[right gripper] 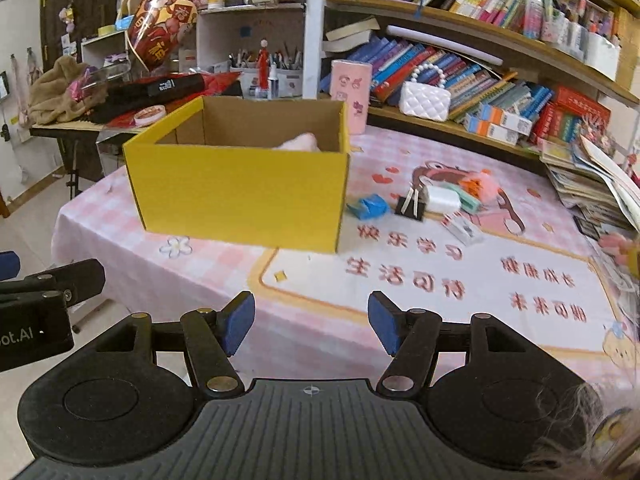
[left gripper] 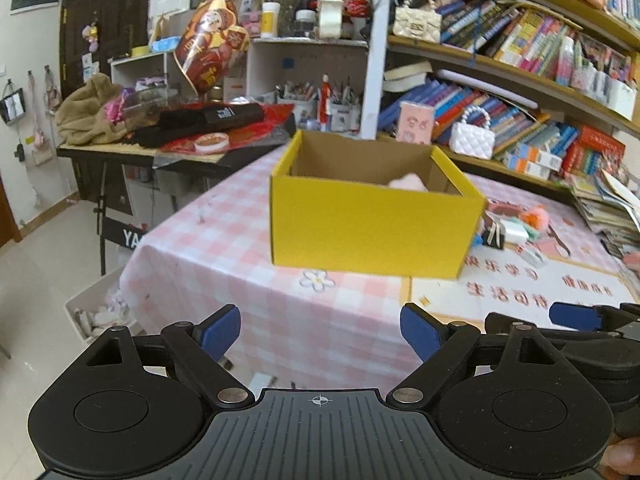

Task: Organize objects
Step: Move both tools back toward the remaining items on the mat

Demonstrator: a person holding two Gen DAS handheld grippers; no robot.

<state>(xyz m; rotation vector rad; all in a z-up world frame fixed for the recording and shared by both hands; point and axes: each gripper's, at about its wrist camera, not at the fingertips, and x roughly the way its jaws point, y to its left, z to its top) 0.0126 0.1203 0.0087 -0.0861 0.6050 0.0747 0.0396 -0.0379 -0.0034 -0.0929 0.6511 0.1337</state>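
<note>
A yellow cardboard box (left gripper: 372, 224) stands open on the pink checked tablecloth (left gripper: 224, 248); a pale pink soft thing (left gripper: 408, 182) lies inside it. The box also shows in the right wrist view (right gripper: 240, 196), with the pink thing (right gripper: 300, 142) in it. To the box's right lie a blue crumpled thing (right gripper: 368, 206), a black binder clip (right gripper: 410, 204), a white block (right gripper: 442, 200), a mint piece (right gripper: 468, 200), an orange-pink fluffy thing (right gripper: 482, 186) and a small white packet (right gripper: 464, 230). My left gripper (left gripper: 320, 336) is open and empty, before the box. My right gripper (right gripper: 312, 322) is open and empty, near the table's front edge.
Bookshelves (right gripper: 480, 80) with books and two small handbags line the back and right. A stack of magazines (right gripper: 592, 188) sits at the table's right edge. A cluttered side table (left gripper: 160, 136) stands at the back left. A white bin (left gripper: 96, 316) stands on the floor at the left.
</note>
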